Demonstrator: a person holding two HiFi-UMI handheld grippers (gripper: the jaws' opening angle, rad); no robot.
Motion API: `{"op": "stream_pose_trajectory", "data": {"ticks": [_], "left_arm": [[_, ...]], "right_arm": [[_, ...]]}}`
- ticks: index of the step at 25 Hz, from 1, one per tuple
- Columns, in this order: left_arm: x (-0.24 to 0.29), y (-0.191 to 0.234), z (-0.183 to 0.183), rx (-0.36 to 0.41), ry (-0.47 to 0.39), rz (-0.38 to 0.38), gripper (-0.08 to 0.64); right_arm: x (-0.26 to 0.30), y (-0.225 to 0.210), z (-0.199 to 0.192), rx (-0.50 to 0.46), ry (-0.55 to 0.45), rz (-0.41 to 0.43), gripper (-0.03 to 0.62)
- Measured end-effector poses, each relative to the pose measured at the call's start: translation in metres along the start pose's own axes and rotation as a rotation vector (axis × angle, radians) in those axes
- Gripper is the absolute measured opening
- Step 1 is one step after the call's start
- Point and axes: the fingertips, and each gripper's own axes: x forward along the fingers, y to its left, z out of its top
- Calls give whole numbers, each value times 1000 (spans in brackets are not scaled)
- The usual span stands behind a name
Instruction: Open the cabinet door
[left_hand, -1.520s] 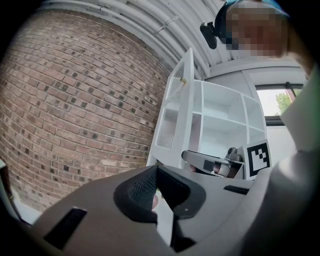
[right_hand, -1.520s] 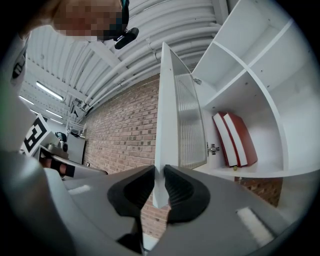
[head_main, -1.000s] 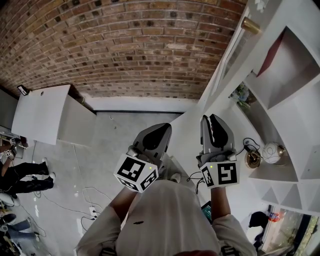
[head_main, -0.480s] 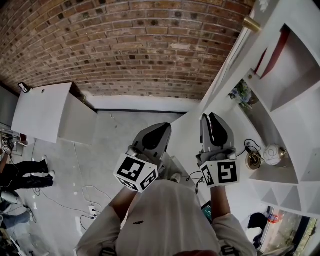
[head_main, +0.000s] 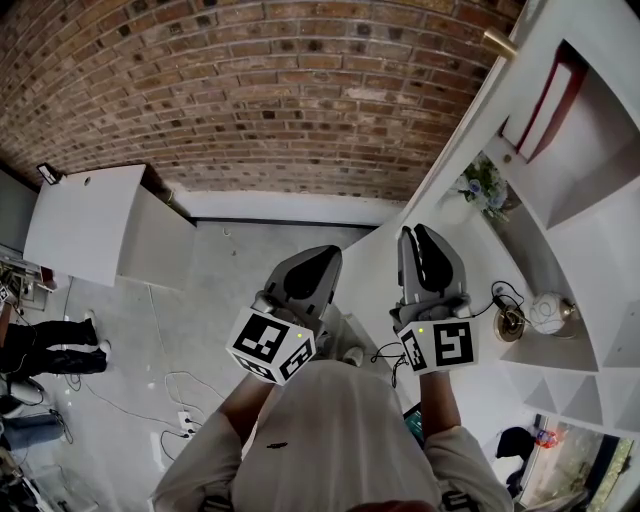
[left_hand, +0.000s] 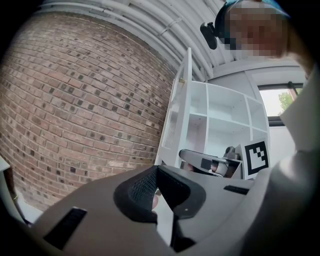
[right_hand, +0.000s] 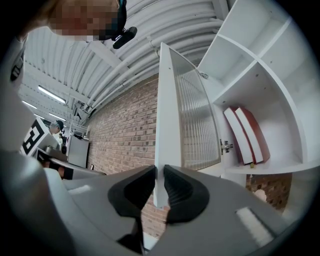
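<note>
The white cabinet door (right_hand: 167, 100) with its ribbed glass panel (right_hand: 197, 120) stands partly open, edge-on in the right gripper view. My right gripper (right_hand: 160, 187) is shut on the door's lower free edge, one pad on each face. From the head view, that right gripper (head_main: 425, 245) reaches up against the door (head_main: 455, 150), below a brass knob (head_main: 499, 42). My left gripper (head_main: 312, 270) hangs beside it, away from the door. In its own view the left gripper (left_hand: 157, 172) is shut with nothing in it, and the door (left_hand: 177, 115) stands ahead.
Open white shelves hold red books (head_main: 545, 100), a small plant (head_main: 482, 190), a round white ornament (head_main: 548, 312) and a brass piece (head_main: 508, 322). A brick wall (head_main: 250, 90) lies ahead. A low white cabinet (head_main: 85, 225), floor cables (head_main: 170, 400) and a seated person's legs (head_main: 50, 345) are at left.
The door has swung a little wider, and more of the shelf with the red books shows. My right gripper has drifted slightly left with the door edge. The left gripper has stayed put.
</note>
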Motion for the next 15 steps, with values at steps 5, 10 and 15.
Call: {"op": "stream_pose_trajectory", "data": {"ticks": [5, 10, 15], "left_arm": [[1, 4, 1, -5, 0, -4, 9], [2, 8, 1, -6, -1, -9, 9], [2, 13, 1, -8, -2, -7, 9]], "right_arm": [[6, 4, 0, 1, 4, 6, 66], [11, 6, -1, 0, 7, 10, 64], [16, 9, -2, 3, 5, 15, 61]]}}
